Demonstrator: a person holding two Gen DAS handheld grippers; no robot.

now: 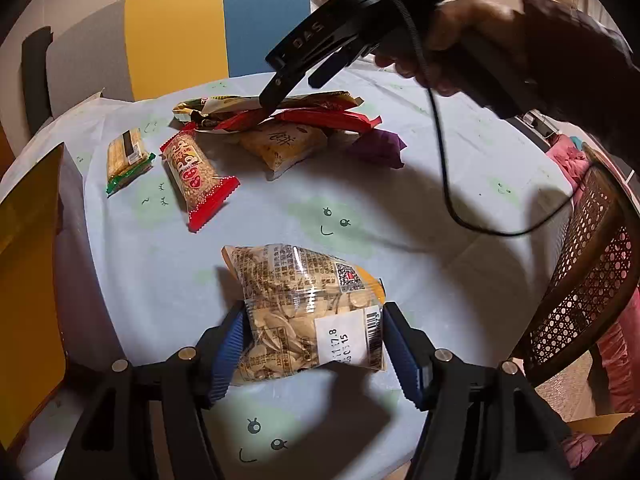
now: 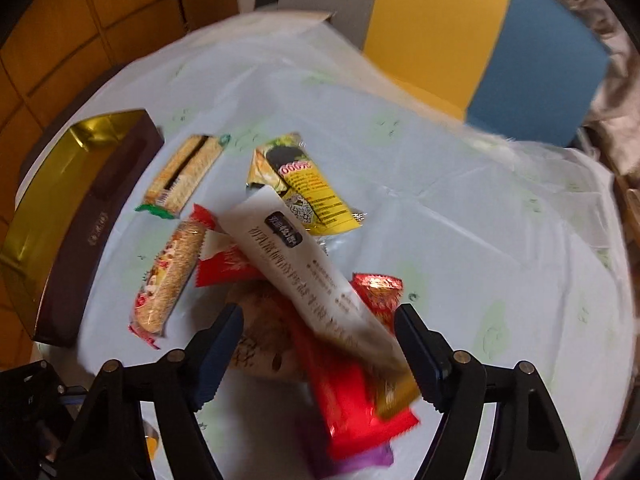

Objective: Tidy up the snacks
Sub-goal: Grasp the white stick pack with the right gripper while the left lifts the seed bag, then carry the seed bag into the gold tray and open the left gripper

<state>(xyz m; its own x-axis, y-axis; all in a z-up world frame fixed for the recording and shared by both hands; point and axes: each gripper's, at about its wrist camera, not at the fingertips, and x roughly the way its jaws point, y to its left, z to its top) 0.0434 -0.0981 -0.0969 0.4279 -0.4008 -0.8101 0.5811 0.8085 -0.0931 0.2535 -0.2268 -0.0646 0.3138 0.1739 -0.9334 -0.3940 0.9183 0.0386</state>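
My left gripper (image 1: 314,356) is shut on a clear bag of seeds (image 1: 304,304), both blue pads against its sides just above the pale cloth-covered table (image 1: 440,184). Farther back, a person's hand (image 1: 460,36) holds my right gripper (image 1: 294,88) down onto a pile of snacks. In the blurred right wrist view that gripper (image 2: 318,312) stands open over the pile. A long white packet (image 2: 304,264) and a red packet (image 2: 348,400) lie between its fingers, over a beige biscuit packet (image 2: 260,340). A red sesame bar (image 2: 168,276) and a cracker pack (image 2: 184,176) lie to the left.
A gold-lined brown box (image 2: 80,216) stands at the table's left edge. A yellow packet (image 2: 304,184) and a purple wrapper (image 1: 378,146) flank the pile. A yellow and blue chair back (image 1: 220,28) is behind the table, a cane chair (image 1: 580,280) at the right. A black cable (image 1: 444,168) hangs down.
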